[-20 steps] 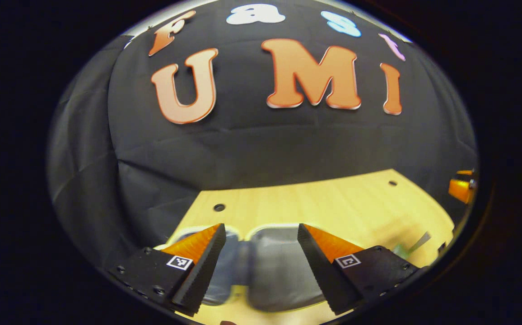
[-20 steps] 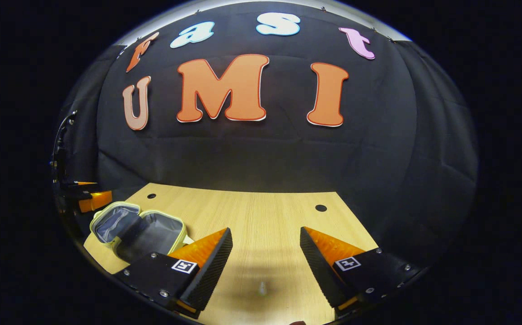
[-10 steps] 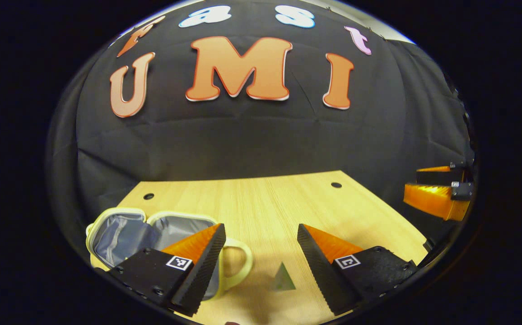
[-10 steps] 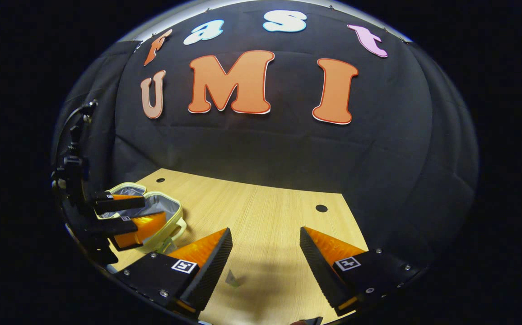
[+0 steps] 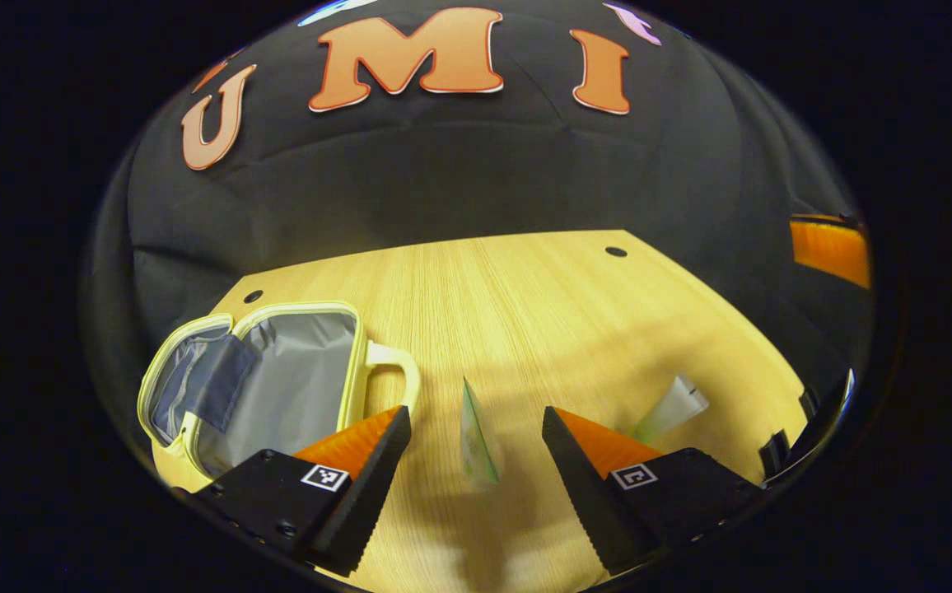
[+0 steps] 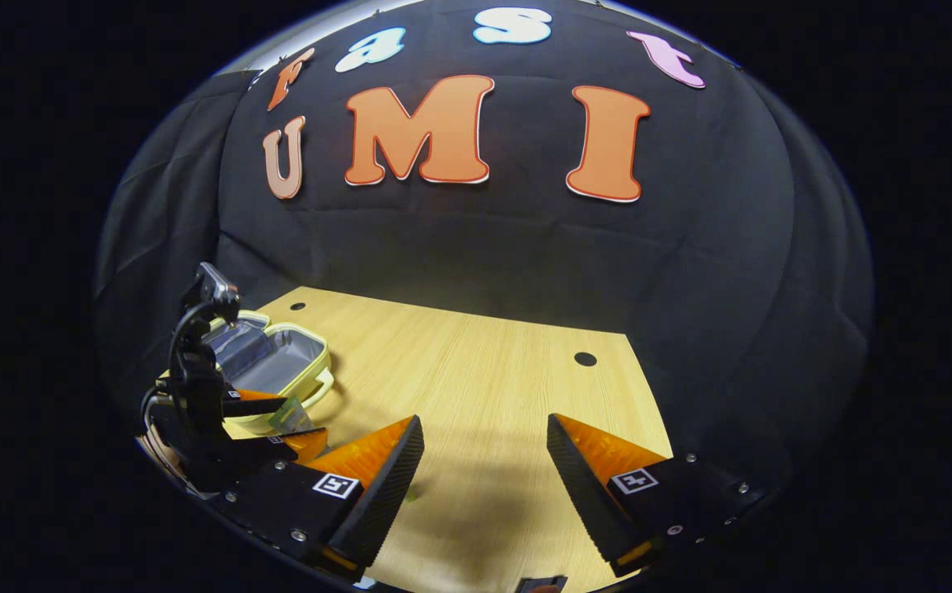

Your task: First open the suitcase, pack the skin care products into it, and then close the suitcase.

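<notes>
Suitcase (image 5: 278, 387) lay open near the desk's (image 5: 525, 313) left edge; left gripper (image 5: 476, 449) gaped wide around a green sachet (image 5: 473, 432), not touching; right gripper (image 6: 484, 461) sat wide, empty.

The small pale-yellow suitcase (image 5: 278, 371) lies wide open on the desk (image 5: 525, 313), grey lining up. A green sachet (image 5: 476, 432) stands on edge beside its handle; a pale tube (image 5: 669, 409) lies farther off.
</notes>
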The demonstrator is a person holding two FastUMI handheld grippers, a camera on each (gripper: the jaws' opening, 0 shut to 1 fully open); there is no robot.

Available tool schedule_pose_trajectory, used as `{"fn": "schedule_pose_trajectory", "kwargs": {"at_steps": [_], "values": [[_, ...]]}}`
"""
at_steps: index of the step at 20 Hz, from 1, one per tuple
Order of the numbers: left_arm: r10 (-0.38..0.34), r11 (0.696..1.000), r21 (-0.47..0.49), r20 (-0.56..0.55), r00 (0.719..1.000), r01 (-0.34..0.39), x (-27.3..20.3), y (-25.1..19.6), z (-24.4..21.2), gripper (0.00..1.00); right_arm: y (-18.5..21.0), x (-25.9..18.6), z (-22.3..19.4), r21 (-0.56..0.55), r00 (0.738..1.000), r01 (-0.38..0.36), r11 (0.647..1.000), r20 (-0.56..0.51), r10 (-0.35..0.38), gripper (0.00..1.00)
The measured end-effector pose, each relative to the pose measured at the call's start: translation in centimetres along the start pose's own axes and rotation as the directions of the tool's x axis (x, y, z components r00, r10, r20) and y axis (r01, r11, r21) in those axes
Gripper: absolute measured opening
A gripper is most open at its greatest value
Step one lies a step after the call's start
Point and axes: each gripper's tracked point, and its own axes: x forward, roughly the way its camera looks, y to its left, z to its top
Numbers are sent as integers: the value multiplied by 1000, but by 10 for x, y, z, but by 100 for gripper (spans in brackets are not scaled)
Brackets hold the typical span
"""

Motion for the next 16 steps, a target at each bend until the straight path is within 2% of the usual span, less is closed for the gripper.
{"fn": "schedule_pose_trajectory", "kwargs": {"at_steps": [1,5,6,7,8,9,13,16], "values": [[6,1000,17,-6,1000,-6,2,0,-4,96,-2,0,-4,-2,1000,4,1000,-8,-4,95],[-6,1000,13,-14,1000,6,16,-4,-15,39,-10,-1,-16,-9,999,21,1000,-39,-22,96],[-2,1000,15,-13,1000,2,22,-3,-15,39,-12,-2,-18,-6,999,25,1000,-47,-26,95],[-16,1000,16,0,1000,16,27,-5,-10,32,-13,-2,-21,0,998,28,1000,-51,-28,95],[-5,1000,4,-23,1000,5,18,-2,-13,32,-13,-2,-21,6,998,30,1000,-52,-30,95],[-7,1000,-20,-29,1000,7,20,-2,-14,26,-12,-4,-21,11,998,33,999,-52,-32,95],[-68,990,-126,-73,995,58,9,-3,-9,26,-2,-6,-18,37,999,19,999,-39,-18,95],[-99,985,-146,-76,992,88,-11,-1,2,26,18,-3,-13,60,999,-29,998,-28,31,96]]}}
